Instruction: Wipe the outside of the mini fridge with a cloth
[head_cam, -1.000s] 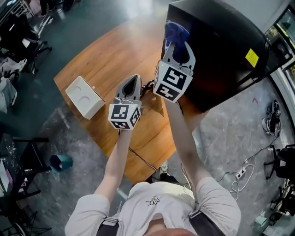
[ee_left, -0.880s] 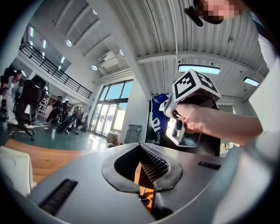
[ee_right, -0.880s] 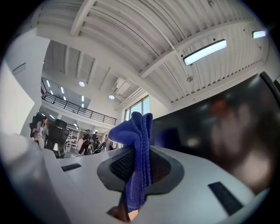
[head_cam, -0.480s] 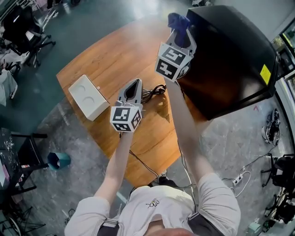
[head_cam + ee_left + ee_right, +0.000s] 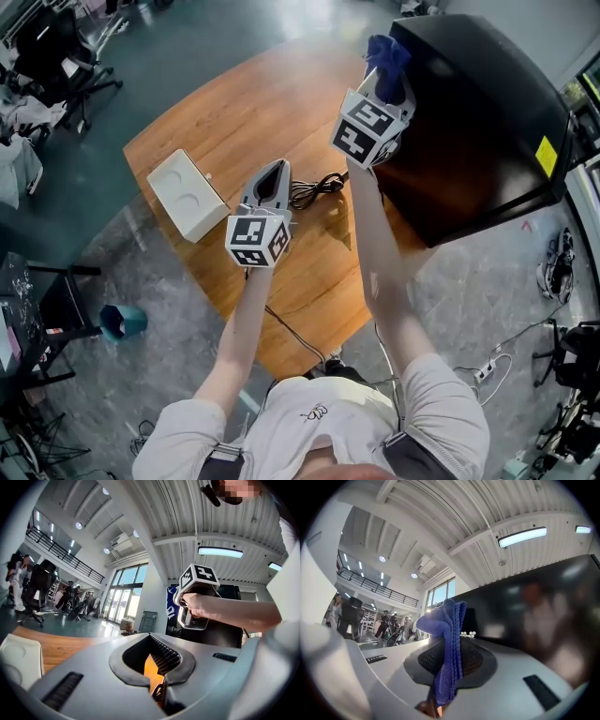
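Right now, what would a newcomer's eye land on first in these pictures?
The big black mini fridge at the right end of the wooden table dominates. At its left edge, the right gripper clamps a bright blue cloth. The left gripper hangs empty over the table, near a white box.

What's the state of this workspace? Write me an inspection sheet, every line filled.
Surface: wooden table.
Job's things: black fridge at the table's right end; blue cloth up by its top edge.
Clutter: white box near the table's left edge.
Grippers: right claw shut on the cloth; left claw shut, empty, over the table.
Cables: black cable bunched on the table beside the left claw; power strip and leads on the floor.
Surroundings: chairs; teal bin on the floor.
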A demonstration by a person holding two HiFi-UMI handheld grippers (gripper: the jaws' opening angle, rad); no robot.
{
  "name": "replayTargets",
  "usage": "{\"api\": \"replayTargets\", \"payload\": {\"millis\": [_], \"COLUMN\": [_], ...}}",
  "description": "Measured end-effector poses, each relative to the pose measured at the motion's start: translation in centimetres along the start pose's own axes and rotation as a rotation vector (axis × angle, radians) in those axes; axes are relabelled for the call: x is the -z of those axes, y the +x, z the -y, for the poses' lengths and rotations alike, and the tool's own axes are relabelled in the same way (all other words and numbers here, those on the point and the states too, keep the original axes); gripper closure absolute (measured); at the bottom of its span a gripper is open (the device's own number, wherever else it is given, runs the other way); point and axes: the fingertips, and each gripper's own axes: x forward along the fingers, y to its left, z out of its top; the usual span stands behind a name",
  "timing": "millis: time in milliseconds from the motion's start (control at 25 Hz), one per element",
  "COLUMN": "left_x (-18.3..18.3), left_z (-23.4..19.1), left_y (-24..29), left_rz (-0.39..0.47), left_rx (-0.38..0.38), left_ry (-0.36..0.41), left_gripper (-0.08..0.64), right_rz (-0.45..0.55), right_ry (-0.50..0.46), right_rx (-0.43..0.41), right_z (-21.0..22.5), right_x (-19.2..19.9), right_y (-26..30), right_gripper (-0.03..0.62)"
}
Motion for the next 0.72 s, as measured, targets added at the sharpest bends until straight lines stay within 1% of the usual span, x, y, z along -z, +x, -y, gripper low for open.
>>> {"api": "replayTargets", "payload": {"millis": [280, 440, 640, 720], "left_x": [-1.1, -1.7, -1.9, -1.7], "left_z": [1.6, 2.8, 6.1, 8.0], "left_y": [-0.4, -0.8, -1.0, -0.7], "left_rz": [0.014, 0.028, 0.038, 0.038], "left_rx": [0.034, 0.048, 0.100, 0.131], "left_ry": [0.013, -0.001, -0.011, -0.021], "left_gripper": [0.555, 0.555, 0.555, 0.555], "right_rz": [-0.001, 0.002, 0.008, 0.010], "right_ry": [0.037, 0.034, 0.028, 0.007], "right_rx": [0.066, 0.102, 0.165, 0.198], "right_z": [3.4, 5.8, 9.8, 11.9], "right_x": [-0.5, -1.0, -1.1, -1.2], "right_y": [-3.2, -5.4, -8.8, -10.3], "right_gripper": [0.531, 0.531, 0.531, 0.531]}}
